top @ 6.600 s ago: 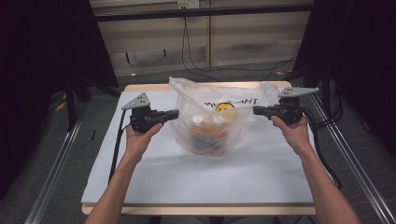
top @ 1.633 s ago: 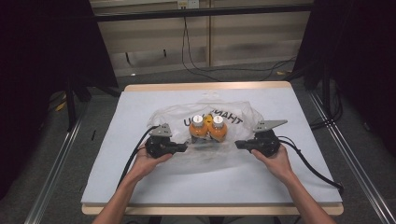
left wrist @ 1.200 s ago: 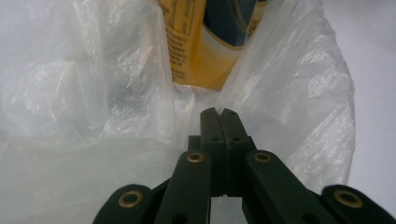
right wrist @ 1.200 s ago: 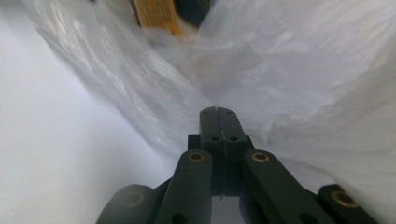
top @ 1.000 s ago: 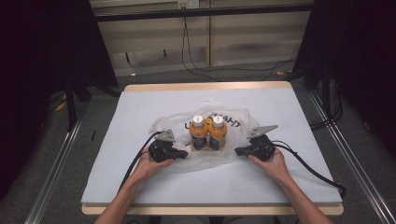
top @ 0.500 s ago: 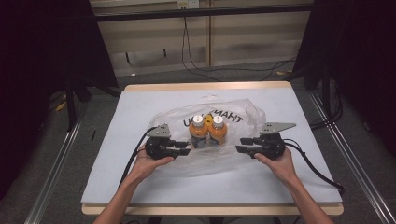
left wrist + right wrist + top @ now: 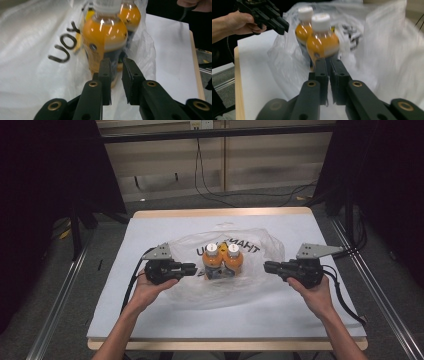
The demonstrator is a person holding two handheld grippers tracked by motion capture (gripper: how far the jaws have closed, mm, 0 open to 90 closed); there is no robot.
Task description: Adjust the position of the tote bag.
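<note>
Centrally on the white table [image 7: 150,320], two orange bottles [image 7: 222,260] stand upright inside one flattened clear plastic bag [image 7: 260,270], flanked by the left gripper [image 7: 192,268] and right gripper [image 7: 267,266], each nearly closed on nothing.

- The desk [image 7: 150,320] has a white top with a light wooden edge along its near and far sides.
- A grey floor [image 7: 65,285] lies around the desk.
- Metal rails [image 7: 55,320] run along the floor on both sides of the desk.
- Black cables [image 7: 240,195] hang down the pale panelled wall [image 7: 270,165] behind the desk and trail across the floor near it.
- A dark horizontal bar [image 7: 220,132] crosses in front of the wall near the top of the high view.
- Black curtains [image 7: 45,180] hang at the left and right.
- A black stand leg [image 7: 75,232] rises beside the left curtain.
</note>
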